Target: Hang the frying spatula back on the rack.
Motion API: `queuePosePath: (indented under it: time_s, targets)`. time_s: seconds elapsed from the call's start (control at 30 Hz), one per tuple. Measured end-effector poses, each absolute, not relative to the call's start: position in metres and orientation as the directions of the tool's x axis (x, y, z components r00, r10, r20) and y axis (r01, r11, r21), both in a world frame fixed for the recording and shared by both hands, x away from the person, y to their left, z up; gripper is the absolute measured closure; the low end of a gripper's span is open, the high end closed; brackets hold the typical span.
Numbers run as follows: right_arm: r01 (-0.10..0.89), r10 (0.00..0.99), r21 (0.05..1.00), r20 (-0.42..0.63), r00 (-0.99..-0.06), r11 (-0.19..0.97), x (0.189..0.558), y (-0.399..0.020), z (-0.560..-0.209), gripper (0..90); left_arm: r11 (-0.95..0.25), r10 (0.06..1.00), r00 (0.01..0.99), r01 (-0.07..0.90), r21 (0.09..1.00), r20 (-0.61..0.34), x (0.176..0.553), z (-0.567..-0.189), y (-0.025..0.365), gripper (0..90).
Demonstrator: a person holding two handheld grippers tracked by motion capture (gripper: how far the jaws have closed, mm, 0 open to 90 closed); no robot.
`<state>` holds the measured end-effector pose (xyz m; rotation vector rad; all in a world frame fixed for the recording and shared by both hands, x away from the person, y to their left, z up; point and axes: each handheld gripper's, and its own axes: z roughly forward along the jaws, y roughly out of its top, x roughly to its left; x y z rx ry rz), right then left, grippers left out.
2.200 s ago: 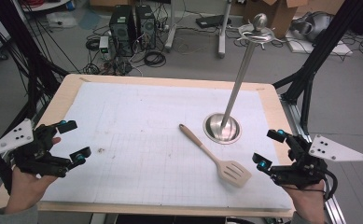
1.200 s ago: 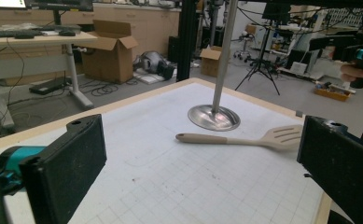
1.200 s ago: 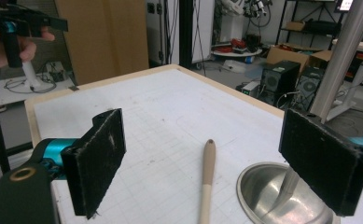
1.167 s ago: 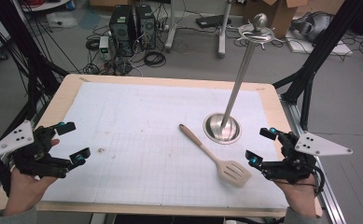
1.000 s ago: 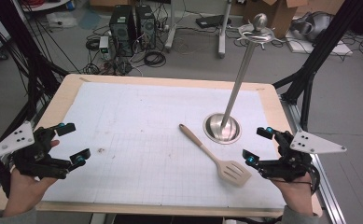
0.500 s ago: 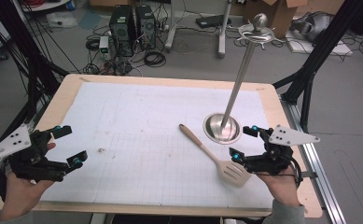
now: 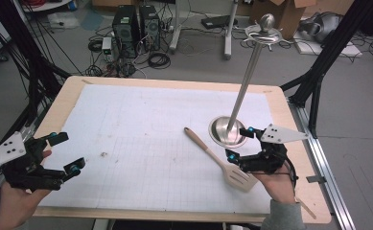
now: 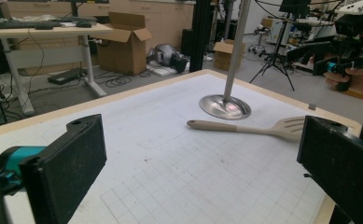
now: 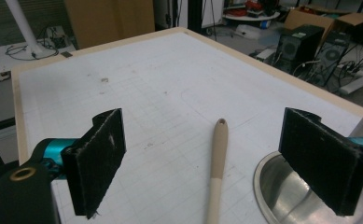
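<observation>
Right gripper [image 7: 241, 143] hovers over the spatula [image 7: 220, 161], jaws wide, nothing held; its handle runs up between them in the right gripper view, head end toward me. Spatula lies flat on the mat [image 7: 145, 129], handle tip just beside the stand [image 7: 229, 132] base, apparently not touching it. Left gripper [image 7: 62, 153] sits near the mat's left front edge, well apart from the spatula, jaws wide, empty.

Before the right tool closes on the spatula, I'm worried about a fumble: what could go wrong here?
1. The open right tool sits beside the stand's steel base; one jaw could strike it.
2. The spatula lies flat on the table, so its thin handle may slip or pivot when pinched.
</observation>
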<state>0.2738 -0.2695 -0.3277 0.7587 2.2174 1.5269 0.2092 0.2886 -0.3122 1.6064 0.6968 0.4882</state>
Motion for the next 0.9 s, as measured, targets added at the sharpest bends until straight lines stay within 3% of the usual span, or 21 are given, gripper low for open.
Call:
queuePosePath:
  time_s: [0.9]
  targets:
    - [0.327, 0.664, 0.893, 0.044, -0.746, 0.309, 0.302, -0.245, -0.369, 13.8, -0.079, 0.683, 0.725, 0.192, 0.978, -0.087, 0.211, -0.32, 0.286, 1.8]
